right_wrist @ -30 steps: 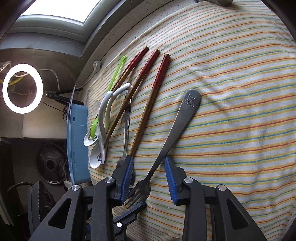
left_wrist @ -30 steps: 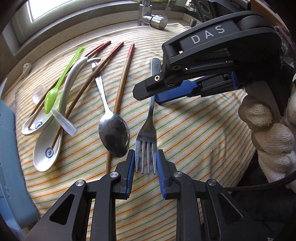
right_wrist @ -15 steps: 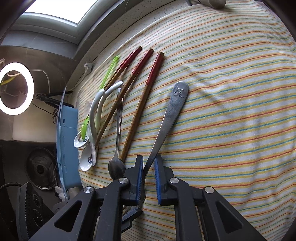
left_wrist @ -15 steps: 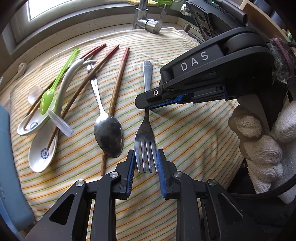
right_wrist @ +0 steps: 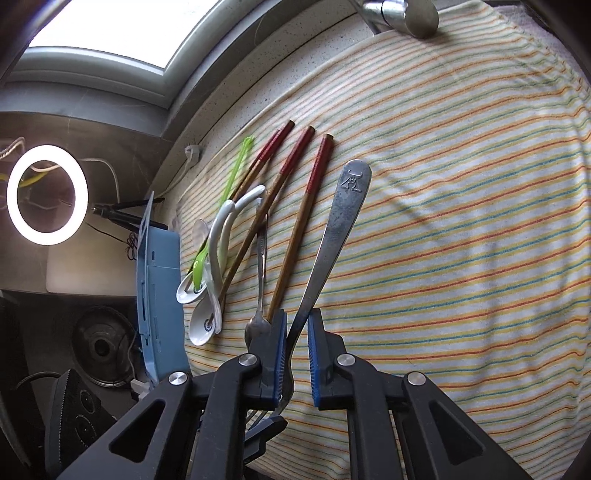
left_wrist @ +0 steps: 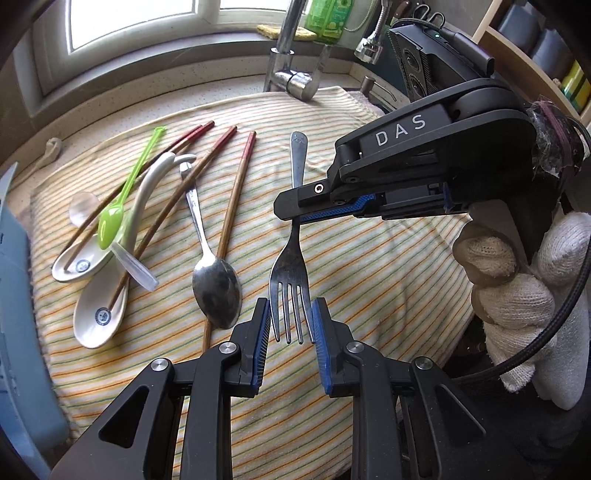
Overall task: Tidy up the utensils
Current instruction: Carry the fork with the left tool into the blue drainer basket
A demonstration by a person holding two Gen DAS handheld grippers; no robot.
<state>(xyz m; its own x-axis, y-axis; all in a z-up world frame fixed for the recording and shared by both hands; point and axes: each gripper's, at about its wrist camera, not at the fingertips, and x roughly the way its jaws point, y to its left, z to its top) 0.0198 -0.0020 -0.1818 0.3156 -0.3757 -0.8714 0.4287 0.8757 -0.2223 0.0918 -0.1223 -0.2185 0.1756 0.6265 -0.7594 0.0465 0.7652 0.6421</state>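
Left wrist view has the fork (left_wrist: 291,258) right in the middle of things: its tines sit between the blue pads of the left gripper (left_wrist: 290,325), which clamp the tine end from both sides. The right gripper (left_wrist: 295,218) comes in from the right and pinches the fork's neck, held by a hand in a white knit glove (left_wrist: 517,291). From the right wrist view you can see the same right gripper (right_wrist: 297,354) clenched on the fork (right_wrist: 332,236) handle, with the stamped handle end pointing up and away over the cloth.

Just left of the fork lies a metal spoon (left_wrist: 214,280), bowl almost touching the left finger, resting across one of the red-tipped chopsticks (left_wrist: 232,206). Further left it's a pile: two white ceramic soup spoons (left_wrist: 99,310), a lime green plastic spoon (left_wrist: 118,210), a clear plastic spoon (left_wrist: 136,267) and more chopsticks crossing them. So the spoon is the closest thing crowding the fork.

Everything sits on a striped towel (left_wrist: 369,266) spread over a speckled stone counter. Behind it there's a chrome faucet (left_wrist: 291,70), a green bottle (left_wrist: 328,18) and a window (left_wrist: 147,18). A blue plastic rack (right_wrist: 155,295) stands at the towel's left edge, and a ring light (right_wrist: 47,194) glows beyond it.
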